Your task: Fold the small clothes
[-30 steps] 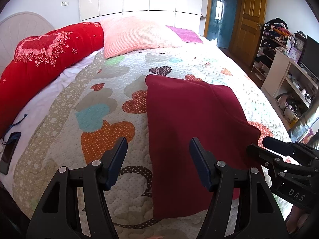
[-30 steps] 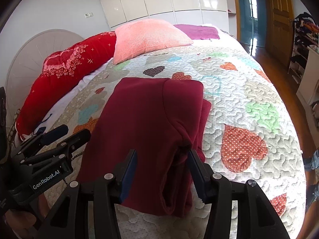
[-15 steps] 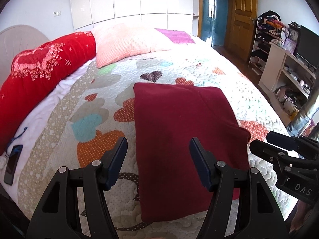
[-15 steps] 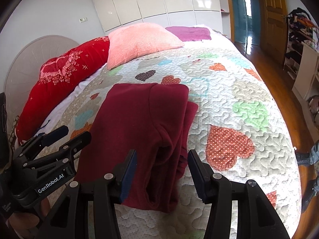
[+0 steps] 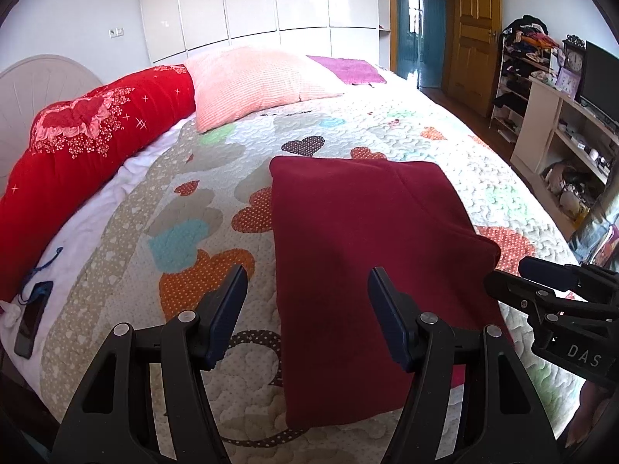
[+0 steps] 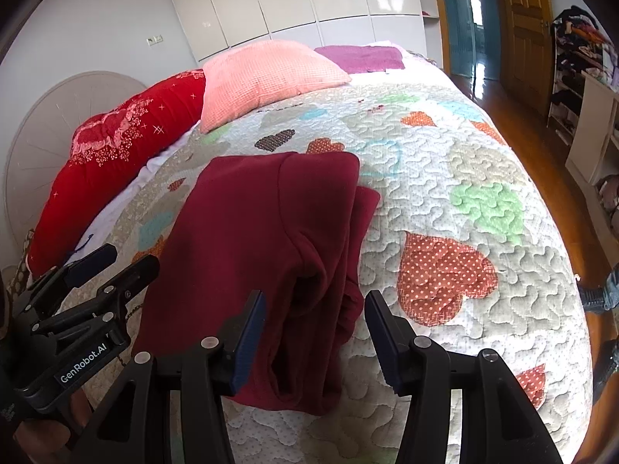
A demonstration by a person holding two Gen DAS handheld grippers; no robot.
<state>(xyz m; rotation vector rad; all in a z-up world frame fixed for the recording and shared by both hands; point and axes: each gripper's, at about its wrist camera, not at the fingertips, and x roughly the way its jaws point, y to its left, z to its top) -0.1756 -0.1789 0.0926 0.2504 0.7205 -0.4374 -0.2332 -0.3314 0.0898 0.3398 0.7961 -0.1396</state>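
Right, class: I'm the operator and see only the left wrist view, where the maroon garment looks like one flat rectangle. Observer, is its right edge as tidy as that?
Observer: No. In the right wrist view the maroon garment has loose rolled layers bunched along its right edge.
Operator: Is anything gripping that bunch?
Observer: No. The right gripper is open above it; its fingers do not press the cloth.
Operator: Anything further right?
Observer: What looks like a person's leg in jeans, at the picture's right edge.
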